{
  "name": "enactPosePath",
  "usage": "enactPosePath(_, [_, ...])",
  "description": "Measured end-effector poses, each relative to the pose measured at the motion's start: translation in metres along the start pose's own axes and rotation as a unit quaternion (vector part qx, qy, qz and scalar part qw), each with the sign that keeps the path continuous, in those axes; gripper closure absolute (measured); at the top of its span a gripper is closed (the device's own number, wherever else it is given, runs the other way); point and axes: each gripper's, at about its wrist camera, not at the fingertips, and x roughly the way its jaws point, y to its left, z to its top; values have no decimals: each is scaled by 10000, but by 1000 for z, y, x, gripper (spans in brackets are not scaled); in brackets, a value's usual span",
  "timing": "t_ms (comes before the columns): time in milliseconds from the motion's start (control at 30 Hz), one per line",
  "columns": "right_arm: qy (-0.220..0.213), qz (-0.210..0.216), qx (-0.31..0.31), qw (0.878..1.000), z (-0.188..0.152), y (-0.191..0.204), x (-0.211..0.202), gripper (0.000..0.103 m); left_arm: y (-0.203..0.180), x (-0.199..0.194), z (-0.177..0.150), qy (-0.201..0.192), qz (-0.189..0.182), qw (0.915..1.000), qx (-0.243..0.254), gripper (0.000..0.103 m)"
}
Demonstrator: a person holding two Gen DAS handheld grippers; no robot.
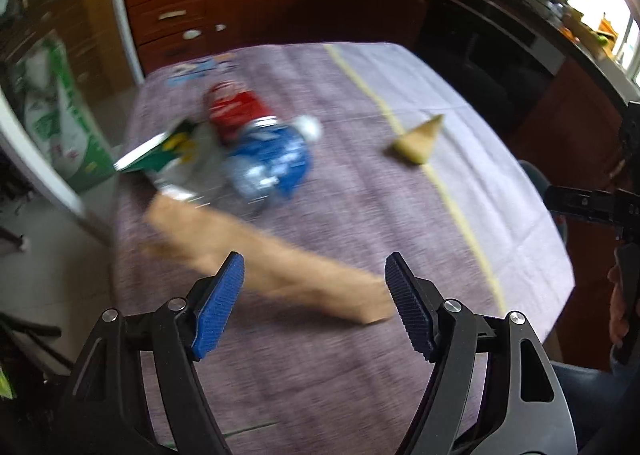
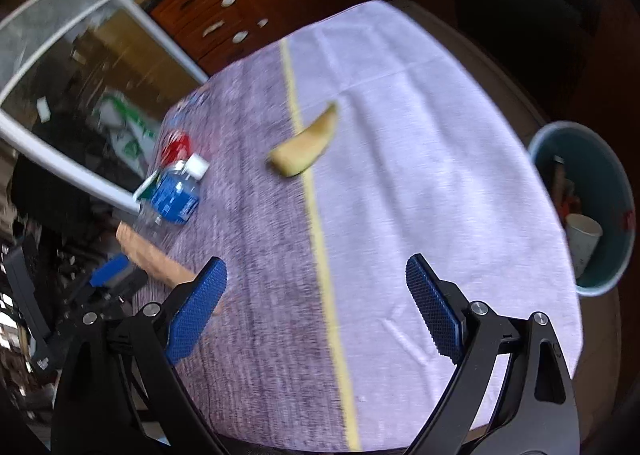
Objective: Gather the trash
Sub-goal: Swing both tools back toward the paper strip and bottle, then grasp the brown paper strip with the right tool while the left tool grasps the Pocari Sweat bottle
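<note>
Our left gripper and right gripper gape empty above the tablecloth; bottle, red can, banana peel lie there, bin beside.

Scattered over a cloth-covered table: pieces of trash, all blurred.

- Red can, lying on its side toward the far left of the cloth, touching the bottle.
- Clear plastic bottle with blue label and white cap, on its side just in front of the can, cap pointing right.
- Green-and-silver wrapper, crumpled, at the left edge beside bottle and can.
- Long tan strip, seemingly paper or cardboard, lying flat on a diagonal across the near left.
- Yellowish curved peel or wedge, alone on the yellow stripe, well apart from the rest.
- Teal bin beyond the table's right edge, holding a white cup and other scraps.
</note>
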Motion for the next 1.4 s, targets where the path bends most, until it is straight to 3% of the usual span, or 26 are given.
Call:
enactPosePath(200, [507,346,-754,9953,-4,65,40,16,45,-5,-14,8,81,9996,-252,29])
enactPosePath(267, [756,585,-1056,9898,-8,90,58,16,56,-4,-17,9,36,9996,-298,29])
enactPosePath(467, [1181,622,-2008,9705,-20,155,103,16,86,-2,-23,21,-65,9994,-334,29])
enactPosePath(900, [1199,306,-2628,9569,-28,195,146,16,114,10,-20,159,-358,9981,-476,29])
enactPosePath(967, [1163,288,-2708,9551,-31,196,147,24,114,10,-20,154,-351,9982,-461,29])
enactPosePath(1000, [1179,302,-2730,9543,-32,196,147,42,114,11,-20,154,-353,9983,-445,29])
enactPosePath(1033, [1230,324,-2730,9536,-34,195,146,71,113,11,-18,154,-352,9984,-422,29])
enactPosePath(1067, [1273,348,-2709,9535,-35,192,145,81,112,12,-17,151,-355,9984,-406,29])
enactPosePath(1233, [1289,466,-2508,9583,-35,173,126,92,104,13,-4,65,-436,9987,-267,27])
enactPosePath(1400, [1070,459,-2113,9705,-28,145,96,93,84,25,20,53,-556,9984,130,26])
